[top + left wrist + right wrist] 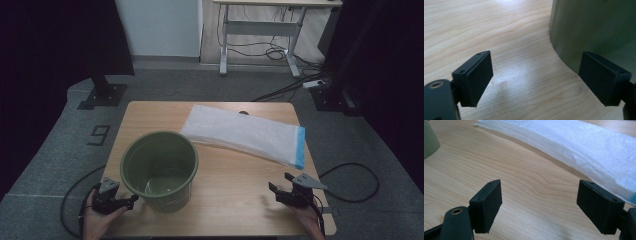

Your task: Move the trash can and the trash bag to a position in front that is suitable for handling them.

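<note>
Wooden desk (235, 170) is being shared by a green bin (160, 170), front left, and white bags (245, 132) behind; left gripper (131, 201) beside the bin and right gripper (280, 182) are being held with jaws apart.

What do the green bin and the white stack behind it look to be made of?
Green bin: probably moulded plastic, smooth with a soft sheen on its inner floor and wall. White stack: likely thin plastic film bags, translucent and finely crinkled in the right gripper view, with a blue band along one end.
</note>
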{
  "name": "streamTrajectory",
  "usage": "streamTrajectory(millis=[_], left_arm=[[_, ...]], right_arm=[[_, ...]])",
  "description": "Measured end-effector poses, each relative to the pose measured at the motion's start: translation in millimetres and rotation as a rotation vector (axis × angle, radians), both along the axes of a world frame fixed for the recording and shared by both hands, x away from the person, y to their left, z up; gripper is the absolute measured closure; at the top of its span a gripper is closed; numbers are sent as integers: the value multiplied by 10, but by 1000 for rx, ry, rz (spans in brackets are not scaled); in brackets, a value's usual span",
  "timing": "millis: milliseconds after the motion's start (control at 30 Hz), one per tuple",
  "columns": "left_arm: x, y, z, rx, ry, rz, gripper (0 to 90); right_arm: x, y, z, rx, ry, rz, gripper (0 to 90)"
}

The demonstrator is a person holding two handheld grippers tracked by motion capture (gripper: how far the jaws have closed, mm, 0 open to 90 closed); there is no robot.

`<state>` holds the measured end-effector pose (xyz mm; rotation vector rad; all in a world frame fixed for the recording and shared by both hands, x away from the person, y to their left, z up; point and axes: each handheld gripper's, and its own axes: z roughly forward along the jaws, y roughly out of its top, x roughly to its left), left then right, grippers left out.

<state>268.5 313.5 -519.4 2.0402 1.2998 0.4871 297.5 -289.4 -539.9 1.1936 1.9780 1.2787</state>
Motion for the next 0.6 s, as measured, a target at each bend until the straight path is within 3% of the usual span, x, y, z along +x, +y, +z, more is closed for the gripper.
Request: streamTrajectory(millis=[167, 267, 333, 433, 467, 500, 533, 600], left_arm=[[-36, -18, -20, 17, 2, -25, 126], [-88, -16, -3, 2, -12, -42, 121], [-139, -24, 17, -4, -20, -63, 117], [-262, -54, 42, -24, -20, -127, 113], [-262, -54, 42, -24, -20, -127, 113], [-306, -110, 60, -31, -27, -172, 113], [-306, -110, 60, -31, -27, -172, 113], [-329, -196, 95, -31, -42, -227, 112]], right_arm=[[36, 9, -17, 0, 13, -25, 192], [47, 13, -30, -5, 19, -27, 193], [53, 38, -52, -36, 23, -14, 194], [53, 70, -63, -61, 32, 2, 220], [53, 70, -63, -61, 32, 2, 220], [54, 86, -60, -61, 39, 12, 222], [54, 86, -60, -61, 39, 12, 222], [53, 93, -52, -72, 33, 12, 222]])
